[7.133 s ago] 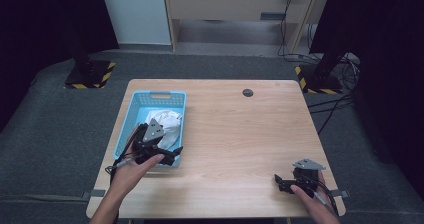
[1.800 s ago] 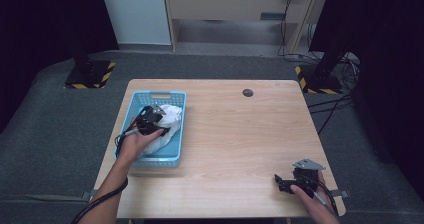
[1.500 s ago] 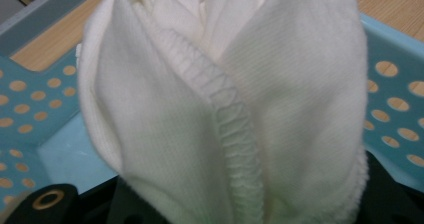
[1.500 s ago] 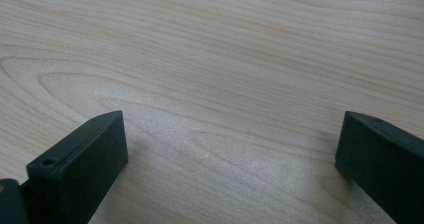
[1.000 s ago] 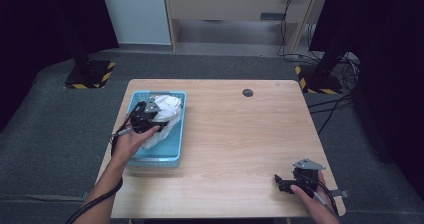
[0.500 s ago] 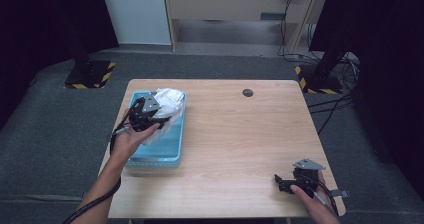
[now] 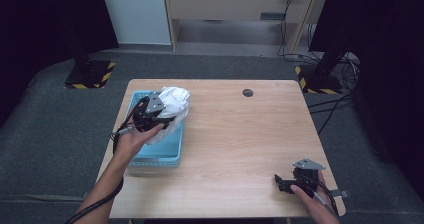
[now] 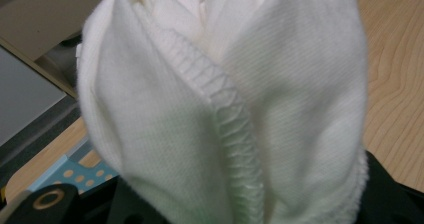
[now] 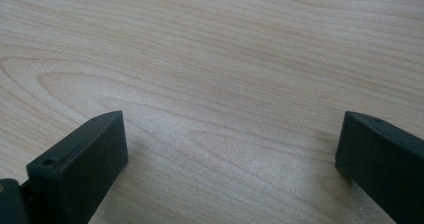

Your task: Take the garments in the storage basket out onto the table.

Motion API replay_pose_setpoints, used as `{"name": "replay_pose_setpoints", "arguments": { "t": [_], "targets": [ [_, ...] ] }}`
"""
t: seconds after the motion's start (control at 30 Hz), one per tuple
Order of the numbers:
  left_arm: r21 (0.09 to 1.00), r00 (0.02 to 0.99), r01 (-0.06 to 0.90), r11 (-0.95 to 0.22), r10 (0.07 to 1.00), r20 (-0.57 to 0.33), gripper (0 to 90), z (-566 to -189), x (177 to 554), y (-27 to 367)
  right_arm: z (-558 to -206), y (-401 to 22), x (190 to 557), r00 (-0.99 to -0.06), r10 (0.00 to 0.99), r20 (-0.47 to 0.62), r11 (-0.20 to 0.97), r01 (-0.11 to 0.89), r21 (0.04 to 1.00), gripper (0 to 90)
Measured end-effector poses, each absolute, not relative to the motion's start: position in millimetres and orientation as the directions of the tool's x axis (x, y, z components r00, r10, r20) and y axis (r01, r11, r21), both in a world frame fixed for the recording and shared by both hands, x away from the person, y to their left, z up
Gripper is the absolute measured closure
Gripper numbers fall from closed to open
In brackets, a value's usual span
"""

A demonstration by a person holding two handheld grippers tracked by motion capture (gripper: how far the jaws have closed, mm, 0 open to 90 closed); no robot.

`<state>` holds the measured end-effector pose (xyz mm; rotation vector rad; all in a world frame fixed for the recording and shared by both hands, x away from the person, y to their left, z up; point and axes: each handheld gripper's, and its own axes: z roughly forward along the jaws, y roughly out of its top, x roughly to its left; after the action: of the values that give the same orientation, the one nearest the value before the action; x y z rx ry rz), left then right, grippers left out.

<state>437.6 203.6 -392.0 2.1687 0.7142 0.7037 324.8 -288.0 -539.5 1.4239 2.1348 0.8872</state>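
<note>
Cloth [image 7: 172, 103], white and bunched, hangs from the left gripper [image 7: 161, 115] above the far end of the blue basket [image 7: 155, 154], its folds trailing down inside; that gripper's jaws are clamped on it. In the left gripper view the cloth [image 8: 225, 104] is ribbed knit with a stitched hem running down its middle, and it hides the jaws. A small dark disc [image 7: 247, 92] lies near the table's far edge. The right gripper [image 7: 281, 182] rests near the table's [image 7: 240, 134] front right corner, its jaws spread wide over bare light wood [image 9: 210, 59]. Grey carpet surrounds the table; black stands with striped bases and cables stand beyond.
</note>
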Motion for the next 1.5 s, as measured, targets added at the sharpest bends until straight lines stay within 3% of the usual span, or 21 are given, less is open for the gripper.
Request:
{"name": "replay_pose_setpoints", "arguments": {
  "t": [1.5],
  "targets": [
    [0.754,0.751,0.195,-0.627,0.59,0.297,51.7,-364,414,156,-539,-288,325,-0.385,0.923,0.002,0.27,0.653,0.708,0.2]
  ]
}}
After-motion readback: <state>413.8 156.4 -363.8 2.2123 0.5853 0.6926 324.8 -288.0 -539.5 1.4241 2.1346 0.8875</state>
